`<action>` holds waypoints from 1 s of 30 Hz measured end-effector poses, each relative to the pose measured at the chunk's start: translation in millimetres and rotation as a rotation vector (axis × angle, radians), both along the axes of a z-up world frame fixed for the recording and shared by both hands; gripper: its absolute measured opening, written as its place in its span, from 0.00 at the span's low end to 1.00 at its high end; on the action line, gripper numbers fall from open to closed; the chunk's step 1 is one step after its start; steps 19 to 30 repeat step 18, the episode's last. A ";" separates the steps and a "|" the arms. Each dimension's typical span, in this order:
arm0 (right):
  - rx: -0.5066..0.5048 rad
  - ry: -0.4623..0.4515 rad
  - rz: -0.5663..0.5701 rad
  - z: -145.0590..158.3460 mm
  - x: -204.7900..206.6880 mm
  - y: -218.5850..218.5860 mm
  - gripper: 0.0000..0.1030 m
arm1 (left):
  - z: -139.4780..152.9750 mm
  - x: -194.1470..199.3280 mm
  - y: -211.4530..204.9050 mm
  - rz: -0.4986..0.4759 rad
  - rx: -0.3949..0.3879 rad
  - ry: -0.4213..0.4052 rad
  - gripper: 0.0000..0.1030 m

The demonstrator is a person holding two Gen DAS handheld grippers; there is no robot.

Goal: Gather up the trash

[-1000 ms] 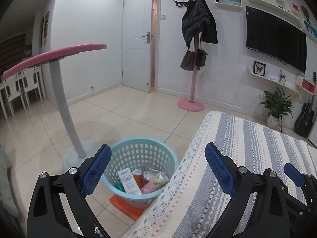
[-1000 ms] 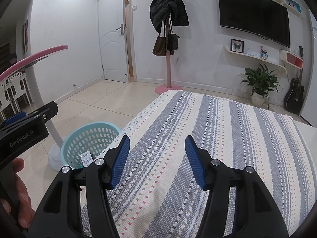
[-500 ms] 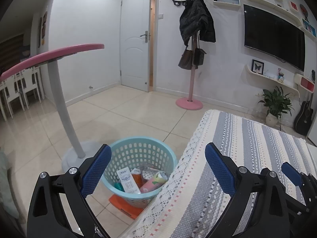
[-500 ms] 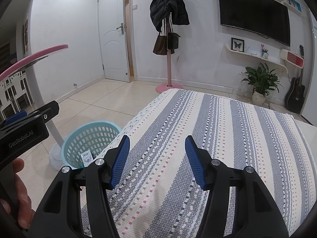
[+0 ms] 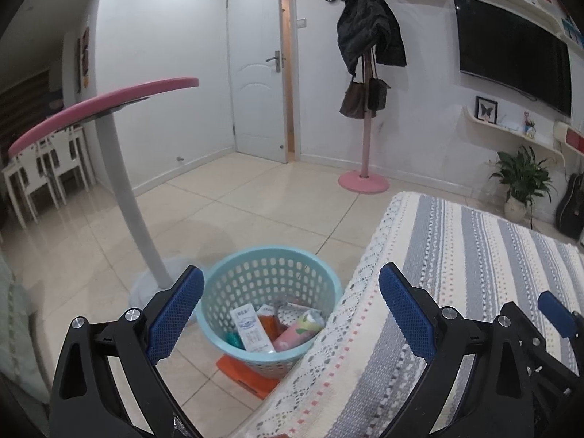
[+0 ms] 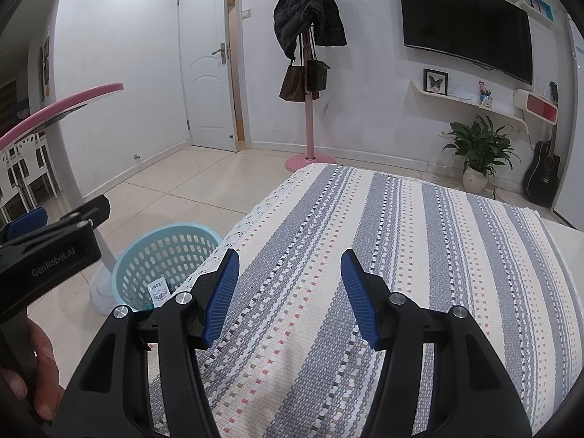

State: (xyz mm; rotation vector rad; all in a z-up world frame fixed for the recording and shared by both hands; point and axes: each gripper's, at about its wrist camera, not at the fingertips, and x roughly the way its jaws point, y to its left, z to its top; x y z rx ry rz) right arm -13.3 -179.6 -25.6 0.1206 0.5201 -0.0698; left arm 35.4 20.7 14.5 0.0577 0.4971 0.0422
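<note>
We held the left gripper with its blue-padded jaws spread wide and nothing between them; through the gap we looked down into the light blue basket standing on the floor just beside the edge of the striped cloth. Inside the basket lay the collected trash: a white carton leaning upright, a pink tube-like pack, something orange between them, and a teal scrap at the bottom. An orange flat object stuck out from under the basket's base.

We held the right gripper with its jaws partly apart, about halfway, and empty, hovering over the striped cloth well to the right of the basket. No trash lay on the part of the cloth that we could see. At the left edge of that view we saw the body of the left gripper and the fingers of a hand on its handle.

The cloth was woven in grey and cream stripes with a lace-like border. Around it lay pale glossy floor tiles. A pink-topped table on a curved white post stood beside the basket. Farther off were a white door, a pink coat stand with a dark jacket and bags, a wall-mounted television, a potted plant and a guitar.
</note>
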 end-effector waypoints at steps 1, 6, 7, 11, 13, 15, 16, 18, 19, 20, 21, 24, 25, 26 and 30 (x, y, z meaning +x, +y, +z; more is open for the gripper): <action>0.000 0.001 0.001 -0.2 -0.1 -0.2 0.53 | 0.0 0.5 -0.3 0.003 0.003 0.002 0.91; -0.001 -0.003 -0.006 0.5 -0.6 -0.4 0.53 | -3.9 4.7 0.1 0.016 0.008 0.032 0.92; 0.000 -0.003 -0.007 0.6 -1.0 -1.1 0.53 | -3.4 3.9 0.6 0.023 0.013 0.022 0.92; 0.001 -0.003 -0.008 1.0 -0.6 -3.3 0.53 | -0.8 1.3 1.6 0.026 0.018 -0.001 0.92; 0.001 -0.003 -0.006 1.0 -0.5 -3.0 0.53 | -1.6 3.0 3.5 0.005 -0.006 0.020 0.93; -0.002 -0.004 -0.004 1.5 -0.2 -1.7 0.53 | -2.3 3.5 3.3 -0.006 -0.016 0.025 0.93; -0.003 -0.005 -0.003 1.5 -0.4 -1.9 0.53 | -2.3 3.4 2.7 -0.009 -0.012 0.025 0.93; -0.004 -0.006 -0.003 1.6 -0.5 -2.3 0.53 | -2.3 3.1 2.6 -0.013 -0.010 0.019 0.93; -0.004 -0.006 -0.003 1.6 -0.5 -2.3 0.53 | -2.3 3.1 2.6 -0.013 -0.010 0.019 0.93; -0.004 -0.006 -0.003 1.6 -0.5 -2.3 0.53 | -2.3 3.1 2.6 -0.013 -0.010 0.019 0.93; -0.004 -0.006 -0.003 1.6 -0.5 -2.3 0.53 | -2.3 3.1 2.6 -0.013 -0.010 0.019 0.93; -0.004 -0.006 -0.003 1.6 -0.5 -2.3 0.53 | -2.3 3.1 2.6 -0.013 -0.010 0.019 0.93; -0.004 -0.006 -0.003 1.6 -0.5 -2.3 0.53 | -2.3 3.1 2.6 -0.013 -0.010 0.019 0.93; -0.004 -0.006 -0.003 1.6 -0.5 -2.3 0.53 | -2.3 3.1 2.6 -0.013 -0.010 0.019 0.93; -0.004 -0.006 -0.003 1.6 -0.5 -2.3 0.53 | -2.3 3.1 2.6 -0.013 -0.010 0.019 0.93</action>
